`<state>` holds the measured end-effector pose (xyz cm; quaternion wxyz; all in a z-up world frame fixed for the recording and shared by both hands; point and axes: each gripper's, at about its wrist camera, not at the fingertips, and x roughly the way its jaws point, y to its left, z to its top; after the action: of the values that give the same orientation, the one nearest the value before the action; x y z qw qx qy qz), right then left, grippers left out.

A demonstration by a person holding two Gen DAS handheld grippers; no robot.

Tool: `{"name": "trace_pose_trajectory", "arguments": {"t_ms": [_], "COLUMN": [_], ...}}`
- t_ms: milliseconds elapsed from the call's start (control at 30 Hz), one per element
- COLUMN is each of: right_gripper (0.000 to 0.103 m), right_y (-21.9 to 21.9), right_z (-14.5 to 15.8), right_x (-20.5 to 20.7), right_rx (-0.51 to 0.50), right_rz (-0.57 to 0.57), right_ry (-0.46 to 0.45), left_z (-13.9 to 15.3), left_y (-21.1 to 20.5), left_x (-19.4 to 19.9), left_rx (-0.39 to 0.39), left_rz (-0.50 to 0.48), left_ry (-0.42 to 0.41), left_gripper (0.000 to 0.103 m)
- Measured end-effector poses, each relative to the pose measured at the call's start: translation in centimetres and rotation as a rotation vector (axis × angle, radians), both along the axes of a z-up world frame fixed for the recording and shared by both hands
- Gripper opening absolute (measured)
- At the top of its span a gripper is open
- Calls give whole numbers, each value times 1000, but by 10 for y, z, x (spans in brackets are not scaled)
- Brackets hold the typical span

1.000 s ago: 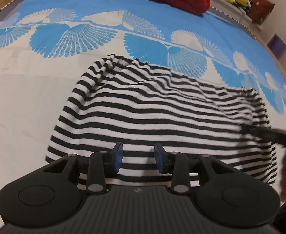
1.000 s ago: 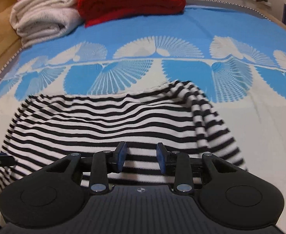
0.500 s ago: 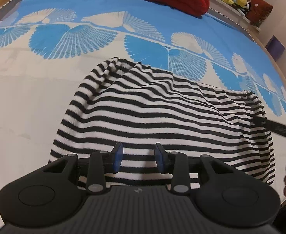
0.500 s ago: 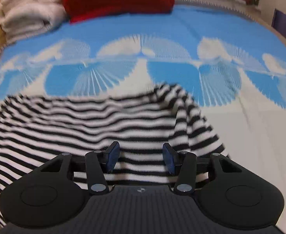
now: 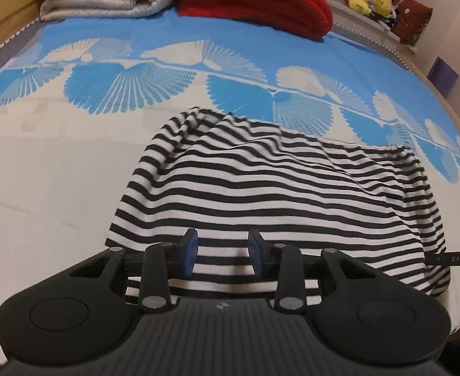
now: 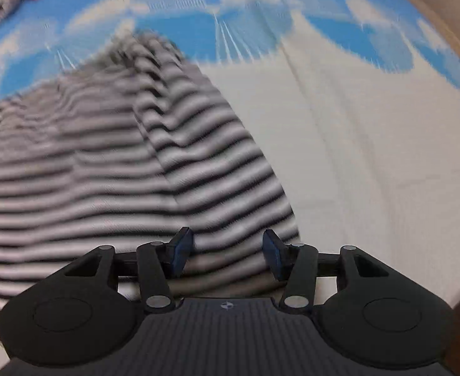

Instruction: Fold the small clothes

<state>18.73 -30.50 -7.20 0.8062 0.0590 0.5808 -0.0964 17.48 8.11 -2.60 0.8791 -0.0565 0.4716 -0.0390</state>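
Left wrist view reads "DAS" [image 5: 457,258] beside the striped garment [image 5: 277,194]; both hand-held grippers gape, empty.

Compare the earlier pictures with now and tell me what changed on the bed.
The right gripper has just been opening its jaws wider and has swung toward the right edge of the striped shirt; its view is now blurred. Nothing is clamped between its pads. The left gripper keeps the same gap over the shirt's near edge. The shirt stays spread on the bedsheet.

Right wrist view smears the striped garment [image 6: 111,163].
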Motion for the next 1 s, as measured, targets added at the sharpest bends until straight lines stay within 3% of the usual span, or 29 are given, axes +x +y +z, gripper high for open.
{"name": "trace_pose_trajectory", "arguments": {"t_ms": [133, 233, 333, 433, 600, 767, 900, 967, 1000], "right_gripper": [52, 53, 53, 53, 53, 53, 53, 53, 53], "right_y": [-10, -22, -24, -18, -4, 2, -3, -7, -11], "right_z": [22, 52, 68, 75, 77, 88, 79, 68, 67], "right_x": [-16, -38, -61, -76, -99, -114, -125, -121, -122], "right_rx": [-9, 63, 102, 107, 59, 28, 6, -3, 18], "right_rz": [-29, -103, -122, -71, -3, 35, 25, 1, -7], "right_ry": [-114, -280, -373, -433, -453, -472, -491, -417, -434], "left_z": [2, -1, -4, -10, -27, -39, -57, -69, -73], "left_y": [-11, -18, -18, -14, 3, 40, 75, 90, 94], "left_x": [-22, -39, -53, -59, -66, -68, -66, -66, -66], "left_rx": [-19, -16, -27, -27, -32, -193, -345, -417, -432], "left_rz": [16, 25, 18, -10, -23, 36, 149, 222, 254], "left_ry": [-29, -44, -51, -51, -38, 19, 156, 234, 255], "left_gripper": [39, 39, 35, 16, 15, 16, 41, 41, 41]}}
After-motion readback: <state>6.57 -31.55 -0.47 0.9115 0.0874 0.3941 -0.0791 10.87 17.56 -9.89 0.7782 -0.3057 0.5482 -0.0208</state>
